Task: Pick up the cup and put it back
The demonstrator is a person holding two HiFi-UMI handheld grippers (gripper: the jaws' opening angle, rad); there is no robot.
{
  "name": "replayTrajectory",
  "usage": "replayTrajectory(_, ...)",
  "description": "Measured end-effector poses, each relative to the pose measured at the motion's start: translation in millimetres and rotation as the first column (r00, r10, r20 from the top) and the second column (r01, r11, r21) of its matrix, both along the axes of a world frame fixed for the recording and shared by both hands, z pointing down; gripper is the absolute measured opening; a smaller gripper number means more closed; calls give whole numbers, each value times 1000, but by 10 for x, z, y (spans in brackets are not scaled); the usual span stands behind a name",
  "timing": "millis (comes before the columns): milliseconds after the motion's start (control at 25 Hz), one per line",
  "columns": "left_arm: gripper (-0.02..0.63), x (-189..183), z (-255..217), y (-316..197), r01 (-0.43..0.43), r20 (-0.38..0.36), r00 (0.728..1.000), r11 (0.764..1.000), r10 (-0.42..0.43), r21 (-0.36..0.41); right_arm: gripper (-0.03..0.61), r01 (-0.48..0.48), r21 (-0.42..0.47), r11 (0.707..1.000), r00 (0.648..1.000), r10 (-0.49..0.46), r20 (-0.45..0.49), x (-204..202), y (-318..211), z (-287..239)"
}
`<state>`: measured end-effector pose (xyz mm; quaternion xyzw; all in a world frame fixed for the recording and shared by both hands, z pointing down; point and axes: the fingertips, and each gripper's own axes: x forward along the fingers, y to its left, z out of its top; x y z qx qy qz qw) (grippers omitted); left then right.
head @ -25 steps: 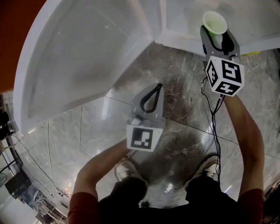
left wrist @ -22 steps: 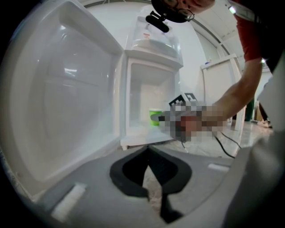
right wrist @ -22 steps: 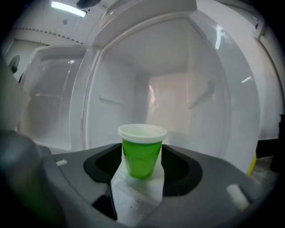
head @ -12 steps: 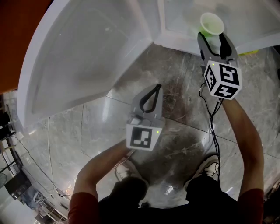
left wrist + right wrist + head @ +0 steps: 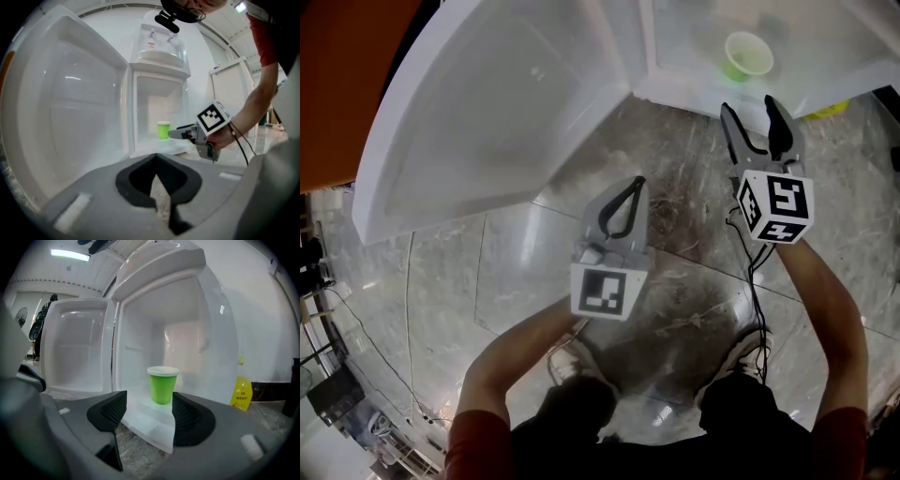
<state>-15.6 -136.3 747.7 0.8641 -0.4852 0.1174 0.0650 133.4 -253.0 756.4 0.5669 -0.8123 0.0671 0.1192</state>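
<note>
A green cup (image 5: 747, 56) with a white rim stands upright on the floor of the open white compartment (image 5: 694, 42). It shows straight ahead in the right gripper view (image 5: 162, 385) and small in the left gripper view (image 5: 163, 130). My right gripper (image 5: 748, 105) is just outside the compartment's front edge, short of the cup. Its jaws have just been opening and stand open with nothing between them (image 5: 149, 398). My left gripper (image 5: 637, 184) hangs over the marble floor, shut and holding nothing (image 5: 156, 158).
The compartment's white door (image 5: 487, 122) is swung wide open to the left. A yellow bottle (image 5: 241, 394) stands on the floor right of the cabinet. A black cable (image 5: 759, 281) trails from the right gripper. The floor is grey marble tile (image 5: 675, 234).
The right gripper has drawn back out of the compartment toward me, leaving the cup standing inside, no longer between the jaws. The left gripper has stayed put.
</note>
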Motion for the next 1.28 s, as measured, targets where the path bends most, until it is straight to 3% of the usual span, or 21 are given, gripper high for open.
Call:
replayTrajectory(760,1,-12,-341,104,-8,10,1000,997,7,76,287,110,-59,992,993,-107,48,-80,984,-203)
replayTrajectory(1040,0,-21,-362,162,-12,8,1000,998,12,65,287,139,-136,981,989,-131,64,-6,1305,-141)
replayTrajectory(1280,1,-11,-337,215,-25,21,1000,998,24,64,287,159,-130,979,987,-152,57,-51,1303,-128)
